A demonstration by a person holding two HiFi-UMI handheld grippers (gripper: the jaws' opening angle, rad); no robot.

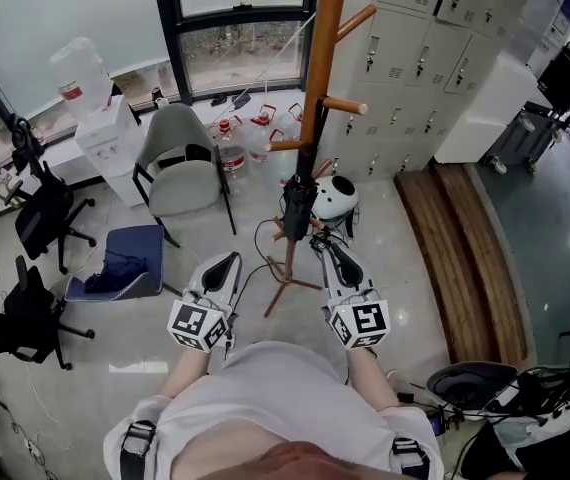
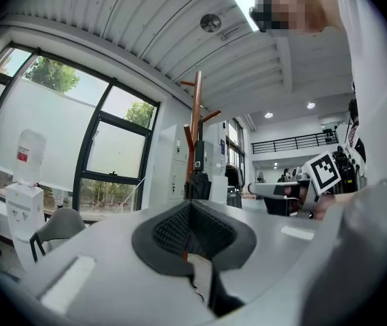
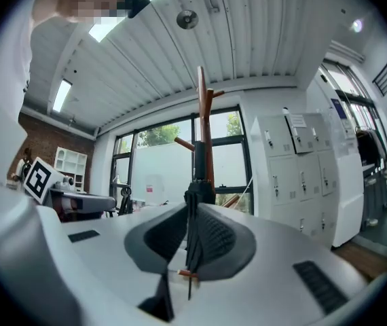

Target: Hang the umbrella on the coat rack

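Observation:
The wooden coat rack (image 1: 321,68) stands in the middle of the floor right in front of me. A folded black umbrella (image 1: 298,204) hangs upright against its pole, low down, above the legs. My right gripper (image 1: 327,249) is level just right of the umbrella's lower end, its jaws drawn together to a thin slit with nothing in them. My left gripper (image 1: 226,260) hangs lower left of the rack, shut and empty. The right gripper view has the umbrella (image 3: 197,176) and rack (image 3: 202,107) straight ahead past the gripper (image 3: 192,212). The left gripper view shows the umbrella (image 2: 197,182) further off beyond the gripper (image 2: 191,208).
A white helmet (image 1: 335,198) hangs on the rack's right side. A grey chair (image 1: 180,168) and a blue seat (image 1: 130,263) stand to the left, with a water dispenser (image 1: 103,128) behind. Grey lockers (image 1: 415,48) and a wooden bench (image 1: 465,238) line the right.

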